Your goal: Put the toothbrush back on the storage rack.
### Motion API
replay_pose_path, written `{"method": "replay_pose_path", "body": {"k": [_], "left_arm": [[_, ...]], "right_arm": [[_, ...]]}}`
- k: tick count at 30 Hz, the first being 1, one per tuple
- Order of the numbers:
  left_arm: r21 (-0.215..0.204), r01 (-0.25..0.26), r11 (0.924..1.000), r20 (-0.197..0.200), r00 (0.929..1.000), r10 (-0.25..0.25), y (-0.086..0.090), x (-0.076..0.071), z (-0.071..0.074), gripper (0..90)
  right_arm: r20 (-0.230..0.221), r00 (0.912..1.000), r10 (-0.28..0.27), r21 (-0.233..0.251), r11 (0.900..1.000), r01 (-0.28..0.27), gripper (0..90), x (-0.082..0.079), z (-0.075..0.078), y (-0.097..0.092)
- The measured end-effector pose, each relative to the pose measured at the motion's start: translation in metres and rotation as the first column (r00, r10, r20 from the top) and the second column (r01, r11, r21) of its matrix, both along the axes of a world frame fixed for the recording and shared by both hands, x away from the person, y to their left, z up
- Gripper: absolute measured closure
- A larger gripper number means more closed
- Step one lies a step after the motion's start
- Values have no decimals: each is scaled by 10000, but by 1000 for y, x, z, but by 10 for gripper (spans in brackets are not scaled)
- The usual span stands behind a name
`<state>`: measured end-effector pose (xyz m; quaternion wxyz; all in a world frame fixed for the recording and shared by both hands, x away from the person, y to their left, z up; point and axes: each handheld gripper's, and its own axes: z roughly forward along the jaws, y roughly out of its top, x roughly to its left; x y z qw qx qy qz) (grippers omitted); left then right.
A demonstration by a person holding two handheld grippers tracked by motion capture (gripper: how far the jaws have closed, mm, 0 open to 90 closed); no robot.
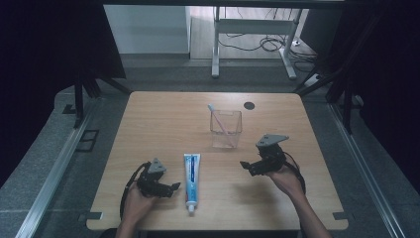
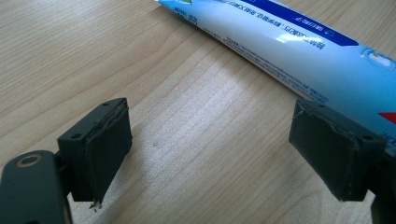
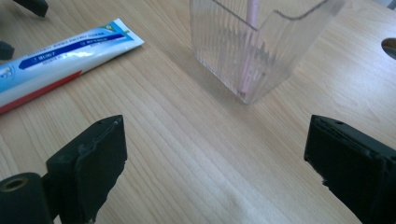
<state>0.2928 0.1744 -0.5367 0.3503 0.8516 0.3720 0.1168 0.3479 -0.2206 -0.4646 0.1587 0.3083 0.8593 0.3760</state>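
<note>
The toothpaste tube (image 1: 191, 181) is laid near the table's (image 1: 148, 124) front edge, just beside the left gripper (image 1: 174, 187), whose jaws are spread with nothing between them. The right gripper (image 1: 243, 164) is held apart and empty too, near the clear cup (image 1: 226, 130) with its pink toothbrush (image 1: 218, 118).

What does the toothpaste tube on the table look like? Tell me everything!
The toothpaste tube is white with a blue band, a thin red stripe and small print. It looks like soft, glossy plastic. It lies flat on the wooden table, white cap toward the person, flat crimped end toward the clear cup. It looks full and unopened. Nothing grips it: the left hand-held gripper sits open right beside it, one pad close by the tube.
</note>
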Motion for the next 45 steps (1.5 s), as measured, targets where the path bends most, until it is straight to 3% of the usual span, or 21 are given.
{"method": "replay_pose_path", "body": {"k": [9, 19, 28, 38, 45], "left_arm": [[13, -37, 10000, 10, 10000, 37, -1, -1, 0, 133], [-39, -68, 10000, 23, 10000, 68, -2, -1, 0, 133], [-307, -167, 9994, -155, 9997, 162, -1, 0, 1, 132], [-403, -201, 9990, -119, 9997, 196, 1, 1, 1, 133], [-372, -271, 9989, -424, 9988, 255, 1, 2, 0, 136]], "right_arm": [[-75, 9995, -320, -1, 9995, 320, 1, -11, -6, -16], [-113, 9983, -565, 447, 9974, 569, 0, -24, -13, -38], [-88, 9958, -907, 565, 9942, 911, 0, -37, -24, -52], [-445, 9921, -1174, 331, 9924, 1189, 0, -45, -41, -58], [-654, 9920, -1080, 4, 9941, 1082, 0, -51, -55, -57]]}}
